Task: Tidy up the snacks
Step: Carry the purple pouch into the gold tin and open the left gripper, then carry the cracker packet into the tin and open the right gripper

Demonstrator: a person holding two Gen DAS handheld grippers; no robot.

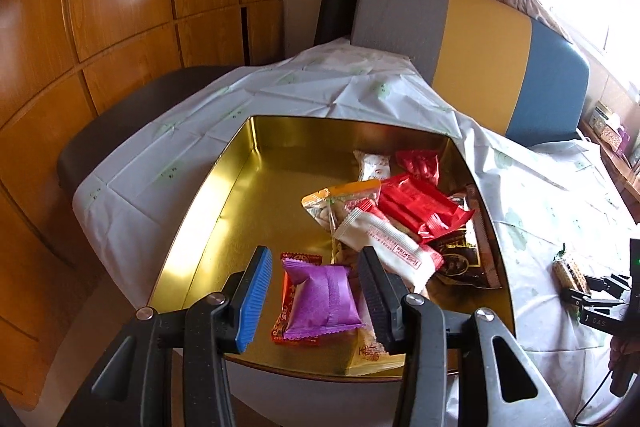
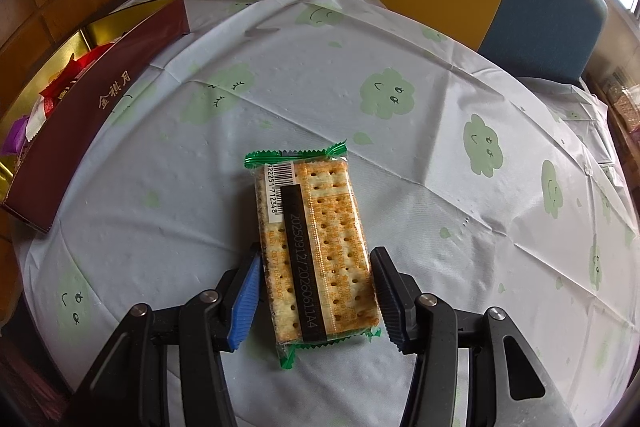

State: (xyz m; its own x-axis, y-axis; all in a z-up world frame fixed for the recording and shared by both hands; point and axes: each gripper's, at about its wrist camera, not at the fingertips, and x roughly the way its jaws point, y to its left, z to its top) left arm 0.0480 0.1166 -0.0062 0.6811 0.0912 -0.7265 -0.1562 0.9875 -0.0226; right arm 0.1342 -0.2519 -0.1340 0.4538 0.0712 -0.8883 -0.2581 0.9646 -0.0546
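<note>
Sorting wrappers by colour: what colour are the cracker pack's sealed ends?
Green, clearest in the right wrist view on the cracker pack.

Cracker pack (image 2: 316, 251) (flat) on tablecloth (image 2: 400, 155)

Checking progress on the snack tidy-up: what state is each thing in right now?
Gold tin: open, partly filled with snacks.
Purple packet: sealed, lying in the tin, below open jaws.
Cracker pack: sealed, flat on the tablecloth, outside the tin.
Left gripper: open, empty.
Right gripper: straddling the cracker pack; contact unclear.

Glossy gold metal tin (image 1: 240, 195), creased plastic tablecloth (image 2: 320, 75)
</note>
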